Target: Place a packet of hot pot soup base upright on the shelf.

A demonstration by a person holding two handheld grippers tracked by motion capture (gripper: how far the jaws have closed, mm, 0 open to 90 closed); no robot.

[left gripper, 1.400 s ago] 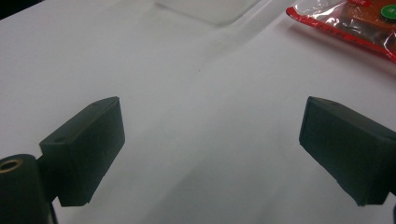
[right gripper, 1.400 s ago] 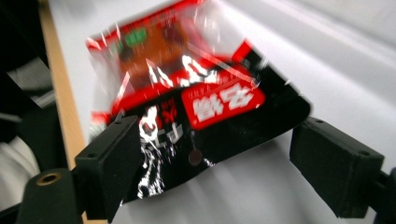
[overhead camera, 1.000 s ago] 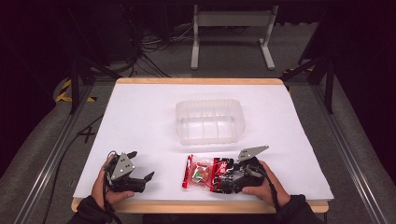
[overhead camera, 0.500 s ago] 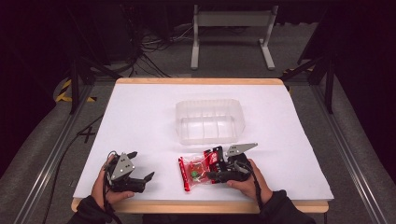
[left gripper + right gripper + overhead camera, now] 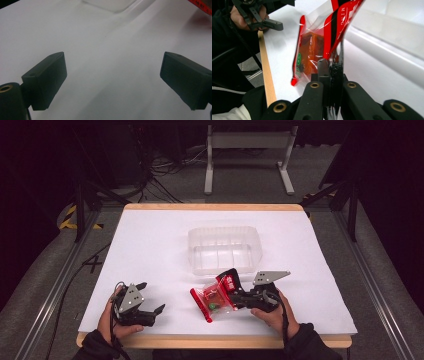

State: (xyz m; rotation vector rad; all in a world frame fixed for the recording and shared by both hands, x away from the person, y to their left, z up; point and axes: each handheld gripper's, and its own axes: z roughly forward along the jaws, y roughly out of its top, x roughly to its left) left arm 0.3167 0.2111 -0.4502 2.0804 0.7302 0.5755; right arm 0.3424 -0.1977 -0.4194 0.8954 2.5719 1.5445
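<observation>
Red-edged clear snack bag (image 5: 214, 296) sits near the front edge of the white table (image 5: 150, 245), just in front of the clear plastic tub (image 5: 225, 249), and the right gripper (image 5: 235, 296) has it. The jaws are pinched together on the bag's edge; the right gripper view shows the film (image 5: 332, 37) clamped tight between them and rising from the jaws, with an orange packet inside it. White letters on the red strip read "MING", the rest creased out of sight. There's a green round mark low on the bag, too small to read. Over at the left, the left gripper (image 5: 145, 301) rests by the table's front corner in the person's hand (image 5: 111, 322), jaws spread wide, nothing between them but bare white tabletop.
</observation>
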